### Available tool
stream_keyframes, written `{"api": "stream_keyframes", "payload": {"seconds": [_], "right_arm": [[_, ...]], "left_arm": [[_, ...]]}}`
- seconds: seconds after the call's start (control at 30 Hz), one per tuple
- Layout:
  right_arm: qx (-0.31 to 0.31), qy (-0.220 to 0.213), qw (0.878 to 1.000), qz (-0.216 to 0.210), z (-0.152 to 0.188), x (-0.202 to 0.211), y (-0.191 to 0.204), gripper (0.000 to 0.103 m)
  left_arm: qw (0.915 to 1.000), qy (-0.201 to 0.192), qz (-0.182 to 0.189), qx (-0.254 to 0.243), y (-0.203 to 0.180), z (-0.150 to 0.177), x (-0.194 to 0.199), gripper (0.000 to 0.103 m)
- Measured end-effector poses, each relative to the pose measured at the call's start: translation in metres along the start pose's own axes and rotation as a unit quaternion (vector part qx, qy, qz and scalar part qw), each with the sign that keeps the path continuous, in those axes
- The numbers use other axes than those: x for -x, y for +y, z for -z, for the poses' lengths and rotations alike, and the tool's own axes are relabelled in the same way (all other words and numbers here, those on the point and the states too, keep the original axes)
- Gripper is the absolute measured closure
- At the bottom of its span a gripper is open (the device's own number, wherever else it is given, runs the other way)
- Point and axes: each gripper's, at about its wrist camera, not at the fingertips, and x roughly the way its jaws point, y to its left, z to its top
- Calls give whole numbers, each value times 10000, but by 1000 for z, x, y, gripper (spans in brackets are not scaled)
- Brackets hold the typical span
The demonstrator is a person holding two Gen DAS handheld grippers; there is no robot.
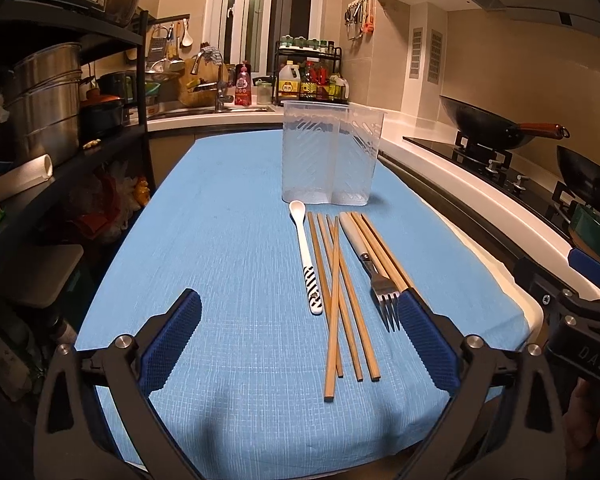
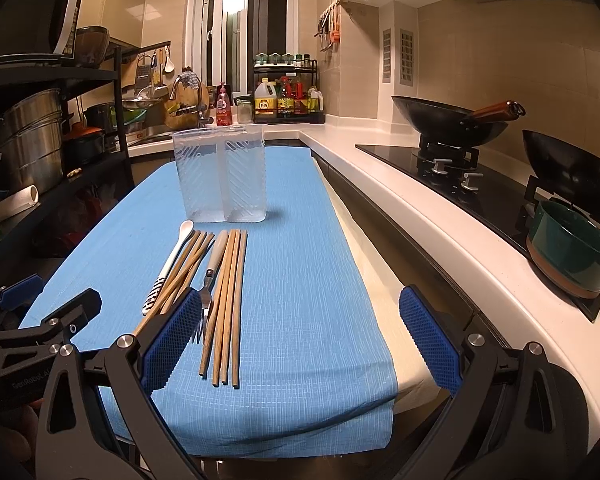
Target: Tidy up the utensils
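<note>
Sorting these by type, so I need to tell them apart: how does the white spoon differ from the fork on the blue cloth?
The spoon is one white piece with a black-striped handle end; the fork has a pale handle joined to metal tines. The spoon's bowl points toward the clear holder, while the fork's tines point away from it. The spoon lies at the row's edge; the fork lies between chopsticks. Both lie flat, outside the holder.

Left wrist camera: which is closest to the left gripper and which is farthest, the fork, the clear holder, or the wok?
From the left gripper, nearest first:
1. fork: on the blue cloth, its tines right beside the gripper's right-hand finger.
2. clear holder: standing upright farther back on the cloth.
3. wok: on the stove, off to the right, farthest.
</note>
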Motion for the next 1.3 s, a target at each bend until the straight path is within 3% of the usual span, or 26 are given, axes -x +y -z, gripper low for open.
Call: {"api": "stream_keyframes", "payload": {"seconds": [0.67, 1.3], "right_arm": [[-177, 49, 9998, 21, 0, -3, -9, 5], [-135, -21, 9999, 40, -2, 0, -8, 5]], "left_arm": [[9999, -59, -79, 28, 1, -1, 2, 8], [9999, -144, 84, 21, -2, -2, 6, 12]]}}
